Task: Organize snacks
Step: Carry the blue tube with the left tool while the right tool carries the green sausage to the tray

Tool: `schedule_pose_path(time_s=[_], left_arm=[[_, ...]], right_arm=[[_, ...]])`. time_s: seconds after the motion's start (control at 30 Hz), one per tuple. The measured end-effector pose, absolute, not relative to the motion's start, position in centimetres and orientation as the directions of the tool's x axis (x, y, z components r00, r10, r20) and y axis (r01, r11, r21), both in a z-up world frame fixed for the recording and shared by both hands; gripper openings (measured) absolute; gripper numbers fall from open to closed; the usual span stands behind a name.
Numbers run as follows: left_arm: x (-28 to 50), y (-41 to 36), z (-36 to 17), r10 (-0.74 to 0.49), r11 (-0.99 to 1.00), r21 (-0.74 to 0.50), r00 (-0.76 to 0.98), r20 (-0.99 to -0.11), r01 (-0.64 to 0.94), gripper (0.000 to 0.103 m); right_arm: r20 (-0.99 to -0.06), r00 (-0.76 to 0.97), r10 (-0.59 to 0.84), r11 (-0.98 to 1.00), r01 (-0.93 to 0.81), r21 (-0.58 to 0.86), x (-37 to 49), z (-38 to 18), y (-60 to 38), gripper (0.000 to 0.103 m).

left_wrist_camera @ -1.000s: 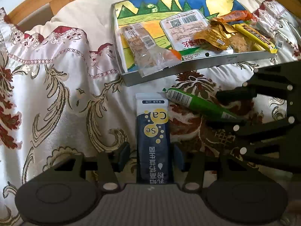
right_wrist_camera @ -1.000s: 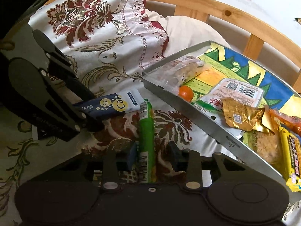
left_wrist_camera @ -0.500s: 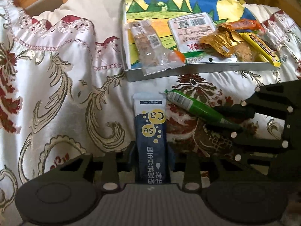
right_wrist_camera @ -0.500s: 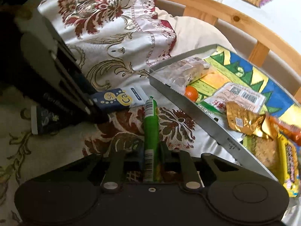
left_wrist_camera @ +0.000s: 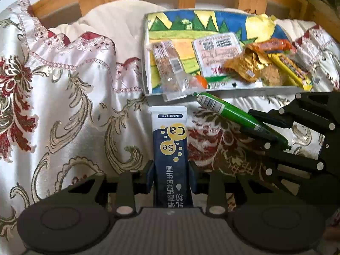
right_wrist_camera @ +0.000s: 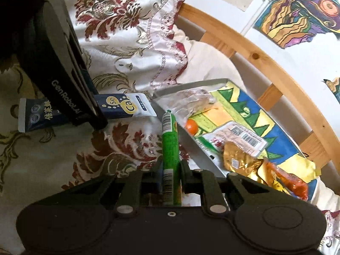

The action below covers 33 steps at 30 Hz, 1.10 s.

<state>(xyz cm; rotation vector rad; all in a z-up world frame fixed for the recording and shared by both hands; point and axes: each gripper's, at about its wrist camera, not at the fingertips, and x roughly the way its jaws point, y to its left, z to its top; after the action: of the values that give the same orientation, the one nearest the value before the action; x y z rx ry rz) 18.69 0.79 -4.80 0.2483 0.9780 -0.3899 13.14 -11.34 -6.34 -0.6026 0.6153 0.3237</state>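
On the patterned bedspread [left_wrist_camera: 63, 110], a painted tray [left_wrist_camera: 223, 90] holds barcoded snack packets. The left gripper [left_wrist_camera: 171, 175], marked "GenRobot.AI", pinches a navy sachet [left_wrist_camera: 170, 140] printed "Ca" and "Se". The right gripper [right_wrist_camera: 171, 175] fingers clamp a green sausage stick [right_wrist_camera: 170, 140].

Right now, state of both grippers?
Left gripper: shut on the dark blue, flat sachet.
Right gripper: shut on the green, tube-shaped sausage stick.

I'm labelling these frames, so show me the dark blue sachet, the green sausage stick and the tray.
dark blue sachet [left_wrist_camera: 170, 146], left wrist view, printed middle.
green sausage stick [right_wrist_camera: 170, 146], right wrist view, mid-length.
tray [left_wrist_camera: 244, 89], left wrist view, near wall.
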Motion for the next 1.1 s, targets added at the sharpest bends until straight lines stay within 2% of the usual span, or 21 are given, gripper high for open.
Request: schedule_pose_path(time_s=[0.57,0.7,0.83,1.1], left_arm=[[18.8,1.9,-2.7,-0.235,0.946,-0.026,0.627,-0.742,0.323,0.036],[18.9,1.7,-2.4,-0.193,0.96,0.0,0.662,-0.724,0.279,0.036],[18.8,1.1,-1.4,-0.183,0.965,0.011,0.706,-0.684,0.26,0.036],[22.0,-1.9,1.0,-0.232,0.969,-0.064,0.782,-0.578,0.24,0.036]], right_arm=[[-0.586,0.802,0.114,0.868,-0.367,-0.334,13.5,-4.3,-13.0,0.017],[-0.58,0.806,0.119,0.874,-0.361,-0.324,13.7,-4.1,-13.1,0.017],[-0.565,0.815,0.127,0.884,-0.351,-0.308,14.0,-3.8,-13.3,0.017],[-0.498,0.86,0.111,0.927,-0.27,-0.26,15.9,-1.8,-15.4,0.017]])
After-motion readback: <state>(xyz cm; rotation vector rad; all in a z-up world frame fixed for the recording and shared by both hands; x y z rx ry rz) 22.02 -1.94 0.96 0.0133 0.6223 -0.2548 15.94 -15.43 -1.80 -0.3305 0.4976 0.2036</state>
